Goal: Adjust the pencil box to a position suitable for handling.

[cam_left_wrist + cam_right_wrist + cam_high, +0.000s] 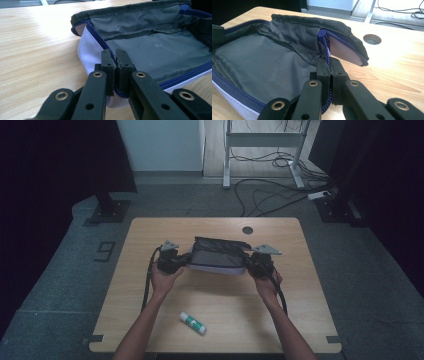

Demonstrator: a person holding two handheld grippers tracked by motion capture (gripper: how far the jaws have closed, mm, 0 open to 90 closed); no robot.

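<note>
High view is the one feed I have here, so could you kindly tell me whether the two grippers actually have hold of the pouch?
Observer: Yes. In the left gripper view, the left gripper is shut on the pouch's zipped edge at one end.
Operator: Thank you. And the right one?
Observer: The right gripper is shut on the blue zip at the other end.
Operator: Is the pouch open?
Observer: Yes. Both gripper views look in on its grey lining, and I see nothing lying in the part that shows.
Operator: Is the glue stick still out?
Observer: Yes, the glue stick lies on the table nearer the person.
</note>
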